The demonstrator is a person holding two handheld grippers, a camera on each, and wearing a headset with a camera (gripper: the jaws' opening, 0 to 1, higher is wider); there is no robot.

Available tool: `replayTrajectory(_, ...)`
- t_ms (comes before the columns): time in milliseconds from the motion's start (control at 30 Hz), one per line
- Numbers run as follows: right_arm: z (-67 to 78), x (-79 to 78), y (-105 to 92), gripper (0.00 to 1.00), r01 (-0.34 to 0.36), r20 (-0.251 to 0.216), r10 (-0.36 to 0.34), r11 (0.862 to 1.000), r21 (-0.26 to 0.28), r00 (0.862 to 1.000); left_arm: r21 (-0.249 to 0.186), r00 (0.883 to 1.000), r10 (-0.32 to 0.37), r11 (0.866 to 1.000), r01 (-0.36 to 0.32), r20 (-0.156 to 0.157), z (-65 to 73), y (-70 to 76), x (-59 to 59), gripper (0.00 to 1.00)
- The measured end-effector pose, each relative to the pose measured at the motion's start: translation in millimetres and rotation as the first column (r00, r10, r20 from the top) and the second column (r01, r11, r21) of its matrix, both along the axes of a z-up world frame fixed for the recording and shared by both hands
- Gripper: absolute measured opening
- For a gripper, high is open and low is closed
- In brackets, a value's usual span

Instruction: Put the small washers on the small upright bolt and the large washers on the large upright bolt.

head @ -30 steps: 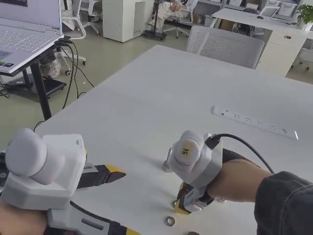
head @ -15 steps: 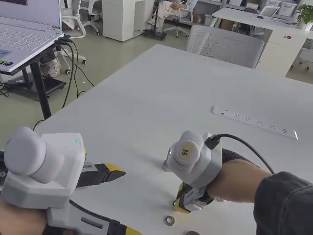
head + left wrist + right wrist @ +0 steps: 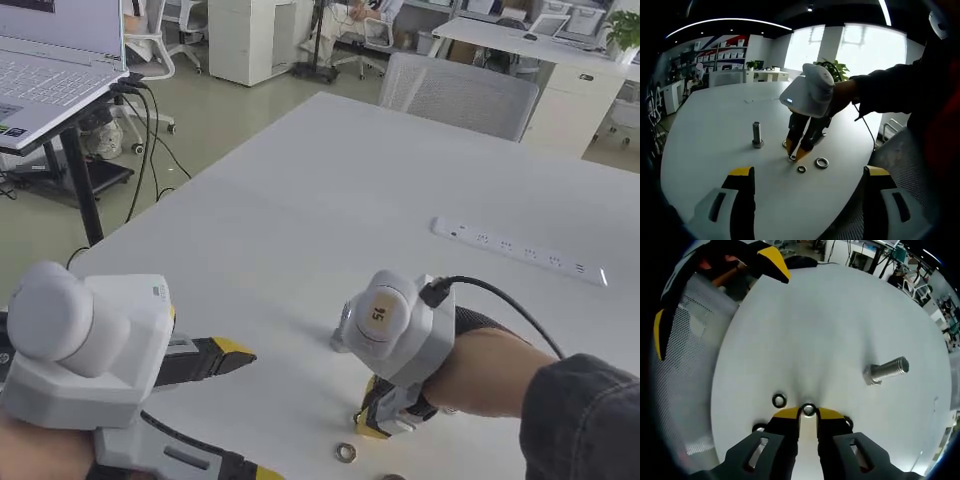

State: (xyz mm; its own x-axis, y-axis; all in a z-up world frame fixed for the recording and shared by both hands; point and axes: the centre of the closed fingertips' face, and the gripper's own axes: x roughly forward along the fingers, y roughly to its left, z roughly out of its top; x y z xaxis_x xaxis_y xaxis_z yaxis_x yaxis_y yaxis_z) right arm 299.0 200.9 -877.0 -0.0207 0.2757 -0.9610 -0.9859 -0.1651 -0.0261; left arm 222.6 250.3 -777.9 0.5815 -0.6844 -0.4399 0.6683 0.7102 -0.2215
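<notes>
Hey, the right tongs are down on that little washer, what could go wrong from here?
1. The small washer lies flat on the table between the right tongs' tips; thin and flat, it may slip out or flick away when pinched.
2. It sits fairly near the table's edge, so a flicked washer might roll off.
3. The bolt stands free on its head; a clumsy drop could topple it.
</notes>
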Motion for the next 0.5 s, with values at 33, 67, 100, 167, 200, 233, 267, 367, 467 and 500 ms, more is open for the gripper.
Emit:
replayTrajectory(33,0.5,0.2,-0.4,0.14,-0.001,0.003,0.001,1.0,0.001,1.0,0.0,1.0,0.0,1.0,0.0,0.002,0.3,0.0,0.2,0.89)
replayTrajectory(67,1.4,0.1,-1.3,0.14,0.002,0.002,-0.002,1.0,0.0,1.0,0.001,1.0,0.001,1.0,-0.001,0.003,0.4,0.1,0.6,0.89)
replayTrajectory(100,1.9,-0.1,-1.9,0.14,0.002,0.002,-0.002,1.0,-0.001,1.0,0.0,1.0,0.0,1.0,0.0,0.002,0.5,0.0,0.5,0.89)
replayTrajectory(167,3.5,0.6,-3.7,0.14,0.004,0.006,-0.004,1.0,-0.001,1.0,0.002,1.0,-0.001,1.0,0.001,0.003,0.4,0.2,0.6,0.89)
replayTrajectory(200,4.2,0.5,-4.5,0.14,0.006,0.005,-0.006,1.0,-0.001,1.0,0.002,1.0,-0.001,1.0,0.001,0.002,0.3,0.3,0.7,0.89)
replayTrajectory(233,4.7,0.4,-5.1,0.14,0.009,0.003,-0.009,1.0,0.0,1.0,0.0,1.0,-0.001,1.0,0.001,0.003,0.6,0.0,0.7,0.89)
replayTrajectory(267,4.4,0.9,-6.6,0.14,0.012,0.005,-0.012,1.0,-0.003,1.0,-0.001,1.0,-0.001,1.0,0.001,0.004,0.8,0.1,0.8,0.89)
replayTrajectory(367,5.9,0.4,-10.9,0.14,0.017,0.006,-0.017,1.0,-0.005,1.0,0.0,1.0,-0.001,1.0,0.001,0.005,0.8,0.2,0.9,0.89)
replayTrajectory(467,9.5,-2.2,-16.4,0.14,0.025,0.006,-0.025,1.0,-0.003,1.0,-0.001,1.0,0.0,1.0,0.0,0.007,1.0,0.4,1.1,0.9)
replayTrajectory(500,10.6,-2.8,-17.8,0.14,0.026,0.008,-0.026,1.0,-0.002,1.0,-0.001,1.0,0.0,1.0,0.0,0.008,1.1,0.2,1.0,0.89)
